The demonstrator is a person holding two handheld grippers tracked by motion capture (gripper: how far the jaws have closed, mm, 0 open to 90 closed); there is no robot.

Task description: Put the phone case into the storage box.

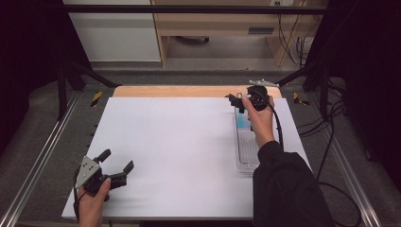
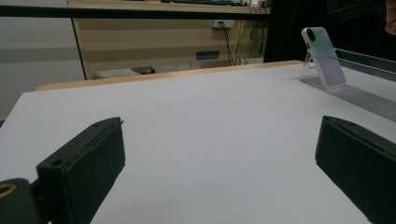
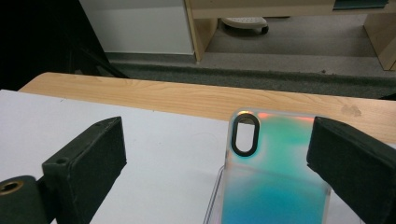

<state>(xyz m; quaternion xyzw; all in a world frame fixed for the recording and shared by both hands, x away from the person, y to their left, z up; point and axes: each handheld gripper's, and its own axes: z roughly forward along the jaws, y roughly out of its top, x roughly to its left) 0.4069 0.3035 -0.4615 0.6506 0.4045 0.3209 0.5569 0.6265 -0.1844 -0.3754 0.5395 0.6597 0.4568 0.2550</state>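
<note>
High view: your right tool [image 1: 239, 103] hovers over the phone case [image 1: 243, 122] at the clear rack's [image 1: 247, 153] far end; your left tool [image 1: 116, 163] idles, spread, on the tabletop [image 1: 179, 151].
Left gripper view: the case leans upright, apparently the rack's sole content.
Right gripper view: jaws released, flanking the case; grasp pending.

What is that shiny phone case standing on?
The phone case leans on a clear stand at the far end of a long clear tray. The case covers most of the stand, so its shape stays unclear.
</note>
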